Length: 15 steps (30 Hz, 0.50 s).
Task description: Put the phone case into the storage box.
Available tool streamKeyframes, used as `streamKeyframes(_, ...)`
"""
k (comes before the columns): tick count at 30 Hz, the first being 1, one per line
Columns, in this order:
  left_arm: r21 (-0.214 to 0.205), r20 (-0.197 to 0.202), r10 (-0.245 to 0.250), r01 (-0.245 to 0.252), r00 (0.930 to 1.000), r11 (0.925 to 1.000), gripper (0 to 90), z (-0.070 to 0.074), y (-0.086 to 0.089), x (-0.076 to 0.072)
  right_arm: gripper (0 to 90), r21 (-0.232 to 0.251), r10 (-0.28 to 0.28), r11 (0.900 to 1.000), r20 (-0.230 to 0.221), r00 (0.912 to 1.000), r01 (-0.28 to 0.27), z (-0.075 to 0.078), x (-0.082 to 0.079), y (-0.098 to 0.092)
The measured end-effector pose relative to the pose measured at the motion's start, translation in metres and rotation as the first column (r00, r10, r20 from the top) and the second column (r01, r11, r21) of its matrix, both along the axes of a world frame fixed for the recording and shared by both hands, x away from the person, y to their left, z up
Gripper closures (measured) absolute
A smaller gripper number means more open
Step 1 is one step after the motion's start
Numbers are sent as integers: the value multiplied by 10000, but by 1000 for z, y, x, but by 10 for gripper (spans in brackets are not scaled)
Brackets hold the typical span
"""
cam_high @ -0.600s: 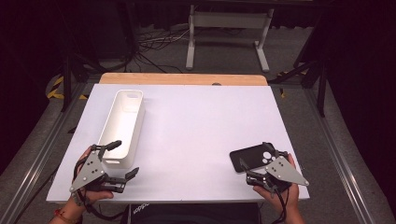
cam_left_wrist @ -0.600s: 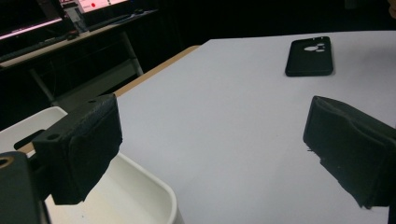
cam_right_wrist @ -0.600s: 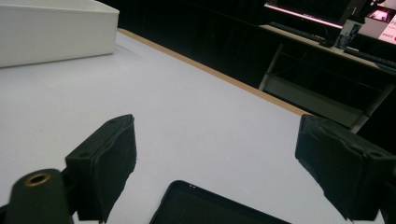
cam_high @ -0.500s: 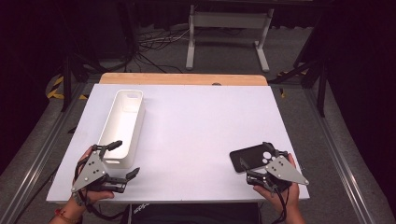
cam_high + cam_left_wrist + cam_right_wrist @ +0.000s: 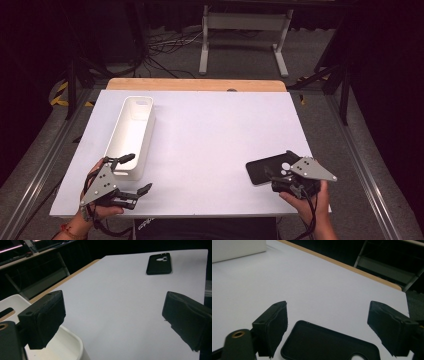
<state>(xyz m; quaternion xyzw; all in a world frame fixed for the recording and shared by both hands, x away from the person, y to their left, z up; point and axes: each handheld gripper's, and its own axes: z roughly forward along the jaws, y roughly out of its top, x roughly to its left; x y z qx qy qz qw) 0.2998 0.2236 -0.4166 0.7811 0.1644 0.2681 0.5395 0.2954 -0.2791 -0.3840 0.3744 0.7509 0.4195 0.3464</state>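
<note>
The black phone case (image 5: 329, 345) lies flat on the white table (image 5: 210, 145) near its right front corner, between the right gripper's (image 5: 327, 327) wide-open jaws, untouched, well apart from the open left gripper (image 5: 131, 174).

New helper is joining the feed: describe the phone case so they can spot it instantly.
Start at the white table and go to its near right corner. The phone case lies flat just ahead of the right gripper. It is black, unlike the long white bin at the left.
</note>
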Motion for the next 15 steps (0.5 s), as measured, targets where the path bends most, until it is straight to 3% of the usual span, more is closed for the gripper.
streamKeyframes(3, 177, -10, -122, 122, 9999, 9998, 57, 0, -2, 2, 185, -48, -532, 9986, -796, 9954, 530, 9, 6, -11)
streamKeyframes(4, 82, -96, -108, 108, 9999, 9999, 58, -1, -4, 1, 180, -47, -603, 9982, -1192, 9910, 602, 12, 9, -16)
streamKeyframes(5, 262, -1, -127, 127, 9999, 9996, 58, -1, -4, 1, 180, -71, -657, 9978, -1453, 9872, 653, 14, 11, -20)
streamKeyframes(6, 262, -1, -127, 127, 9999, 9996, 58, -1, -4, 1, 180, -71, -657, 9978, -1453, 9872, 653, 14, 11, -20)
streamKeyframes(8, 319, -67, -150, 152, 9999, 9994, 58, -2, -6, 1, 180, 10, -712, 9974, -1892, 9794, 727, 16, 17, -28)
streamKeyframes(11, 347, -206, -236, 243, 9995, 9991, 58, -3, -9, 0, 180, 69, -962, 9947, -2901, 9522, 1026, 13, 30, -39)
streamKeyframes(14, 420, -285, -339, 351, 9990, 9985, 59, -4, -13, -1, 182, -735, -1658, 9861, -3604, 9179, 1492, 10, 40, -44)
streamKeyframes(15, 519, -242, -379, 391, 9990, 9979, 59, -4, -15, -1, 191, -788, -1702, 9853, -3816, 9085, 1515, 8, 43, -45)
